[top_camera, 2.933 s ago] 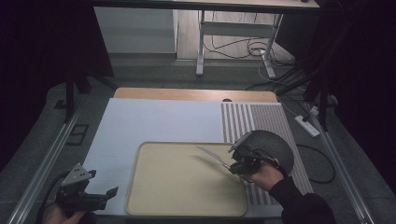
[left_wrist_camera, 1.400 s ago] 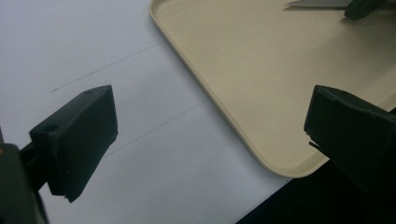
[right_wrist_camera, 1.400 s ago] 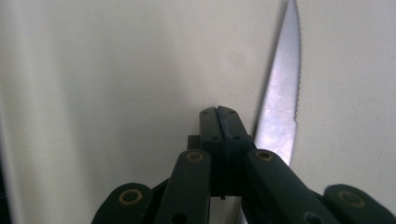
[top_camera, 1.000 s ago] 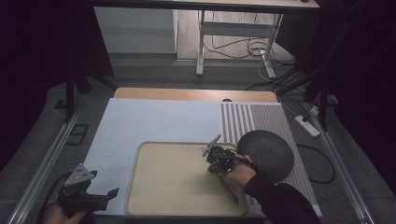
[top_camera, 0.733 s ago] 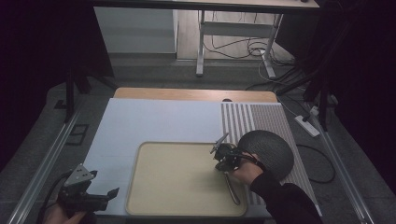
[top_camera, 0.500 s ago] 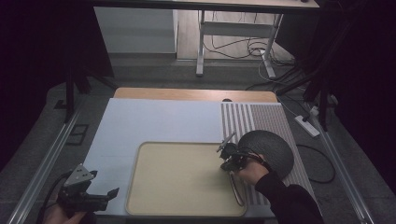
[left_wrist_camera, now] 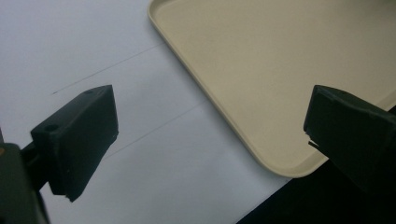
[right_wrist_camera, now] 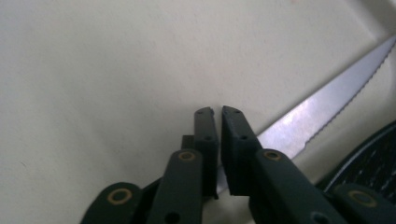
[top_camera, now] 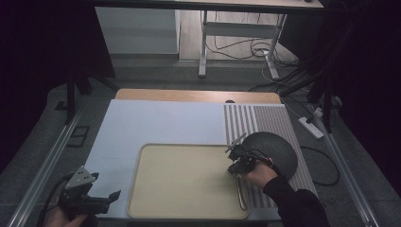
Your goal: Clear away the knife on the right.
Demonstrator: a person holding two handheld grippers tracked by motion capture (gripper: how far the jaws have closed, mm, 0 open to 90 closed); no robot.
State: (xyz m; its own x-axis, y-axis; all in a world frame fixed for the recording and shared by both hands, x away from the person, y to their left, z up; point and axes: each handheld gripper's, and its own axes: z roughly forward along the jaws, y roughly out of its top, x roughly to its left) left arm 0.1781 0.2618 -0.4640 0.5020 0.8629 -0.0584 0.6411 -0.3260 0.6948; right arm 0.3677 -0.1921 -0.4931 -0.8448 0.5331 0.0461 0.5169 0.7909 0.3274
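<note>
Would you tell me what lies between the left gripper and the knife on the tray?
Only bare tray: in the high view, nothing sits on the beige stretch between the left gripper at the near left and the knife by the tray's right edge.

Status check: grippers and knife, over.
Left gripper open, empty, by tray corner. Right gripper jaws just cracking open, nothing between. Knife flat on tray, beside dark plate. Nothing obstructing.

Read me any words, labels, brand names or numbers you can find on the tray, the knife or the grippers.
None: there is no readable text.
Beige tray: plain, no print.
Serrated knife blade: bare metal, no brand mark on the part in view.
Left gripper and right gripper: plain black jaws, unlabelled.
Dark round plate: no marking legible.
</note>
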